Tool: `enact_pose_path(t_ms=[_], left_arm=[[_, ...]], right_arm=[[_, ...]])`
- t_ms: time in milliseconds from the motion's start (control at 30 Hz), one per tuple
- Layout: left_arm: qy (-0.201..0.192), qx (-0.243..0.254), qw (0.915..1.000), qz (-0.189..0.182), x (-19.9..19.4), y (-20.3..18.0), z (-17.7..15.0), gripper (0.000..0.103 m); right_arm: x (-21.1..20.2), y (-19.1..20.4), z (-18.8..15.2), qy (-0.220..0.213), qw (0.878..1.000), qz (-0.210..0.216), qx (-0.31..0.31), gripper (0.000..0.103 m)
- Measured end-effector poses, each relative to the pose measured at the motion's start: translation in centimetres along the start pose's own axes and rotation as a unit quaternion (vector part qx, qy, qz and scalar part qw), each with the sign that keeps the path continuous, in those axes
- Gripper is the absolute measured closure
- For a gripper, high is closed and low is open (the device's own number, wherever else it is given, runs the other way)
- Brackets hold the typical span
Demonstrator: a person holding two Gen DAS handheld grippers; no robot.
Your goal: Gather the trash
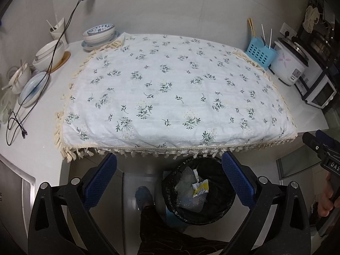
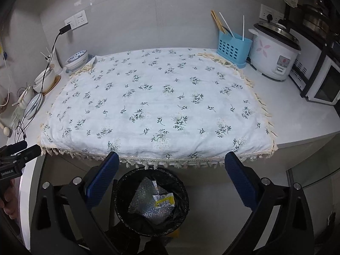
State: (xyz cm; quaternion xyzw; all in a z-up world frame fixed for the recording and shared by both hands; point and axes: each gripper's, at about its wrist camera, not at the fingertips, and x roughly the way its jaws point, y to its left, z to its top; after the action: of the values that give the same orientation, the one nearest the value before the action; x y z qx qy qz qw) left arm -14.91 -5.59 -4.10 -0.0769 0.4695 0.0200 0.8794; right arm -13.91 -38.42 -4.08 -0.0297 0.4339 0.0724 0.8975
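I'm holding both claws above the front edge of the white bench [image 1: 306, 116], looking down over it. The floral tablecloth [image 1: 170, 89] is covering most of the bench top, its fringe hanging over the front edge. The rice cooker [image 2: 274, 53] is sitting at the back right, with the blue utensil basket [image 2: 232, 47] just beside it on its left. 2 stacked bowls [image 1: 99, 35] are standing at the back left corner. The black-lined trash bin [image 2: 152, 201] is sitting on the floor below the fringe, between my 2 claws. Inside it, bubble wrap [image 2: 146, 201] is lying with a yellow-and-white wrapper [image 2: 163, 199] on top. My left claw [image 1: 167, 180] is spread wide, gripping nothing. My right claw [image 2: 170, 180] is also spread wide, gripping nothing.
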Motion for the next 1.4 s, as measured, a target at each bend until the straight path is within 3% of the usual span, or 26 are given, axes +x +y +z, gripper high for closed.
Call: enact_pose_path(t_ms=[1400], left_arm=[[0.003, 0.008, 0.9999, -0.008, 0.37, -0.12, 0.15, 0.006]], right_arm=[[0.64, 0.39, 0.18, 0.007, 1.000, -0.010, 0.004, 0.008]])
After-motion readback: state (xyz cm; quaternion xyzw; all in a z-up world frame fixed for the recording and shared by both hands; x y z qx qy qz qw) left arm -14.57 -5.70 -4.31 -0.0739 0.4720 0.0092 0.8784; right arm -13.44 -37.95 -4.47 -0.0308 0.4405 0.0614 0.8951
